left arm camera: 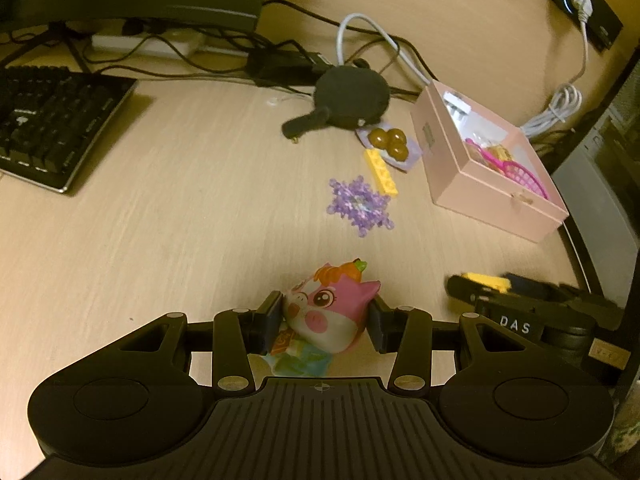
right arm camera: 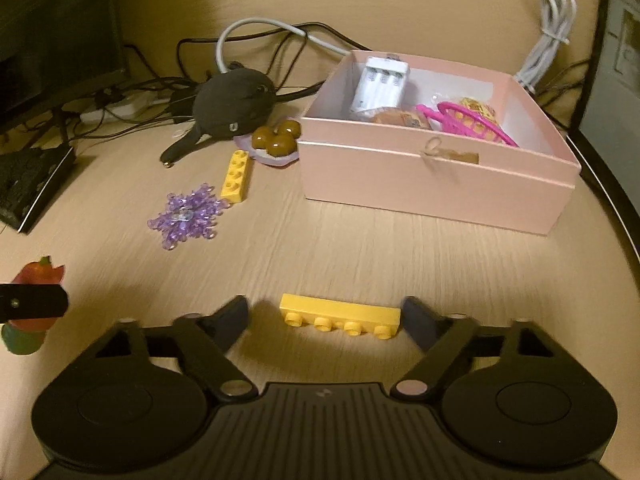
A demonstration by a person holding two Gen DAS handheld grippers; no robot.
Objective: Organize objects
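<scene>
My left gripper (left arm camera: 325, 314) is shut on a pink and white animal figurine (left arm camera: 332, 306) with orange hair, held just above the desk. In the right wrist view the figurine (right arm camera: 38, 276) shows at the far left edge. My right gripper (right arm camera: 324, 311) stands open low over the desk, with a yellow four-stud brick (right arm camera: 340, 315) lying crosswise between its fingers. A gap shows at the brick's left end. The open pink box (right arm camera: 432, 184) stands behind it and holds a white charger (right arm camera: 382, 80) and a pink basket (right arm camera: 472, 124).
Left of the box lie a second yellow brick (right arm camera: 236, 176), a purple snowflake (right arm camera: 188, 216), brown balls on a lilac plate (right arm camera: 278, 138) and a dark plush toy (right arm camera: 234, 102). Cables (right arm camera: 280, 36) run along the back. A black keyboard (left arm camera: 52, 120) sits far left.
</scene>
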